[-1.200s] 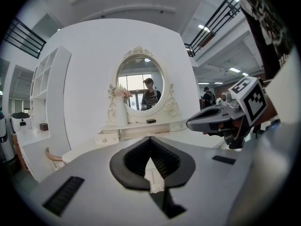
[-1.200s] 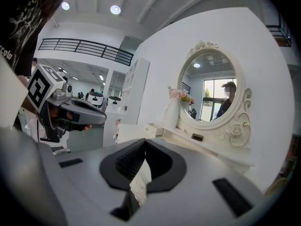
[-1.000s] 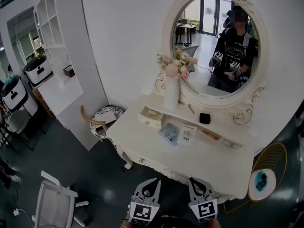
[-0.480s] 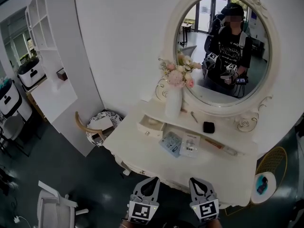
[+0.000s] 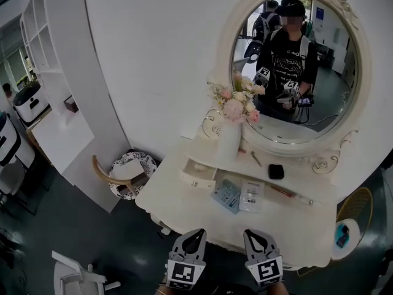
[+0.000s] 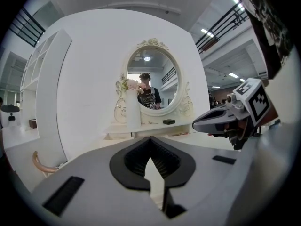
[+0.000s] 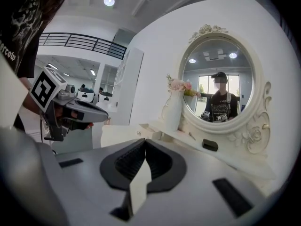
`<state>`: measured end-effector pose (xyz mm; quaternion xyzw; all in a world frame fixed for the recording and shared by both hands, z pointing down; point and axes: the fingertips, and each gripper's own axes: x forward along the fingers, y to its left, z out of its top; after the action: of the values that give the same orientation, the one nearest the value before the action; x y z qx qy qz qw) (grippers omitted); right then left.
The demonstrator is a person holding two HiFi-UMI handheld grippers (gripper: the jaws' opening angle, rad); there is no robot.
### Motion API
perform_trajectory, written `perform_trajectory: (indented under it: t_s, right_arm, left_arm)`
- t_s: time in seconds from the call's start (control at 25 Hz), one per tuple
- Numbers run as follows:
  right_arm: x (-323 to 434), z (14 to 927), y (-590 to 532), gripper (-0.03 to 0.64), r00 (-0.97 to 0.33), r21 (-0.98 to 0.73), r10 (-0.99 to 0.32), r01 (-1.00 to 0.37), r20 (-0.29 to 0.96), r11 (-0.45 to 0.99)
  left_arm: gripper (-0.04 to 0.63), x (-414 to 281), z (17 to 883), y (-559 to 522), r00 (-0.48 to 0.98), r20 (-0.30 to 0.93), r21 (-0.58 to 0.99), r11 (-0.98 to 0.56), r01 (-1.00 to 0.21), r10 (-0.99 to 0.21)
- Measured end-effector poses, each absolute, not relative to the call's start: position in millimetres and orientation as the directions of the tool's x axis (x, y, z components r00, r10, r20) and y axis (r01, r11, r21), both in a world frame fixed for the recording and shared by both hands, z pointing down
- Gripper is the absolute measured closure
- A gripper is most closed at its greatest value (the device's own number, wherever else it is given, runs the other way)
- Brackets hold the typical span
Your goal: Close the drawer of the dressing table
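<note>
The white dressing table with an oval mirror stands ahead of me. Its small upper drawer at the left, beside the flower vase, is pulled out. Low in the head view, my left gripper and right gripper hang side by side short of the table's front edge, both shut and empty. The left gripper view has its closed jaws aimed at the table. From the right gripper view, the open drawer lies just beyond the closed tips.
A black box and flat packets lie on the table. A wooden-backed chair stands at its left, a gold wire side table at its right. White shelving lines the left wall; a white chair stands on the floor at the lower left.
The dressing table has come closer and sits more centrally in the head view. Both grippers have advanced toward it together, still shut.
</note>
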<state>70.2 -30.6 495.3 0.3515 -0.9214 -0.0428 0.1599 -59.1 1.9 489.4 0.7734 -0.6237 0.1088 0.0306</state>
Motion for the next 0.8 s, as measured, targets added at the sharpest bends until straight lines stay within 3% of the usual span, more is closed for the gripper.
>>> perform_trajectory:
  t_s: [0.8]
  right_arm:
    - [-6,501,-73,0.604,-0.638,0.212,-0.721,-0.691,0.271,0.691]
  left_arm:
    - [0.584,-141,501,-58,0.244,0.229,-0.073,-0.266,-0.961,-0.942]
